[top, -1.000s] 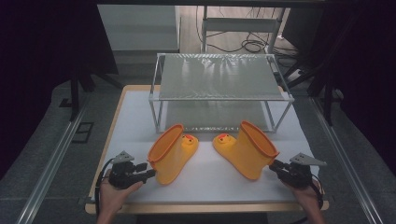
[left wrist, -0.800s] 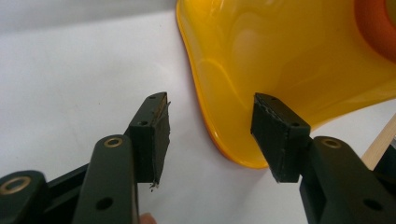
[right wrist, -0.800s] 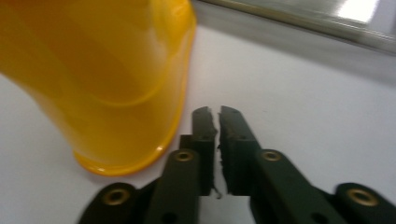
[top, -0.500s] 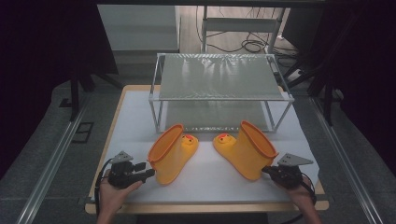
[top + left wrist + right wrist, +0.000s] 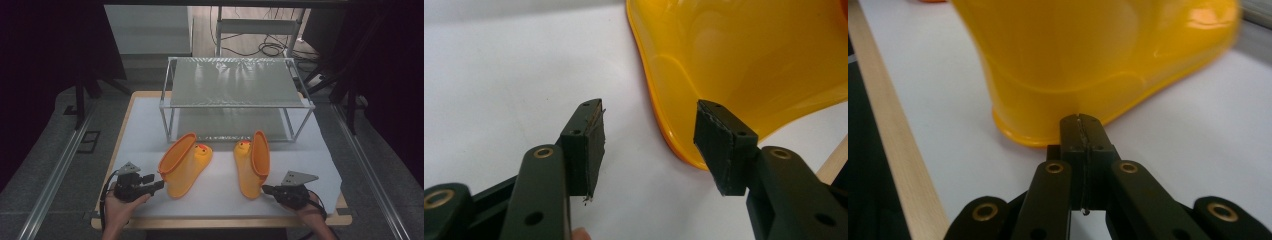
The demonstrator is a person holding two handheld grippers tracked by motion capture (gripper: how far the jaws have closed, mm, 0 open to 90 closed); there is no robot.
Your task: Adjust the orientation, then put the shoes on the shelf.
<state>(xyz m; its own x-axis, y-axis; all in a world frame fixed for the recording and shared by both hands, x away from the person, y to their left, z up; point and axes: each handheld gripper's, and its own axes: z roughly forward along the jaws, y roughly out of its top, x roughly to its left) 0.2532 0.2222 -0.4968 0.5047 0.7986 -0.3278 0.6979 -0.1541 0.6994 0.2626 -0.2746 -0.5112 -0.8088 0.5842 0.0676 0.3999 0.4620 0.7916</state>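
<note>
Yellow rubber is what marks out the two boots lying on the white table cover (image 5: 320, 165) in the high view, in front of a metal-framed rack (image 5: 235, 87). The left boot (image 5: 184, 165) is seen on its side with its opening turned toward the left gripper (image 5: 159, 185), which is held just beside the rim with a gap between its jaws. The right boot (image 5: 252, 162) is seen on its side too, toe toward the rack, and the right gripper (image 5: 266, 189) is held at its near end, jaws pressed together.

In the left gripper view, the jaws are seen spread apart with nothing between them; the flared rim of the left boot (image 5: 744, 65) is just ahead and partly behind the right-hand pad (image 5: 719, 145), not yet straddled.

In the right gripper view, the two jaws are seen closed flat against each other with nothing clamped, their tip right at the rim of the right boot (image 5: 1088, 65); whether it touches cannot be told. The jaws have just been closing, with no thing between them.

The step in hand is judged to be the approach to both boots before a grasp. For the next move, the left jaws would have to be slid over the boot's rim and closed on the wall, while the right jaws would first have to be opened.
</note>
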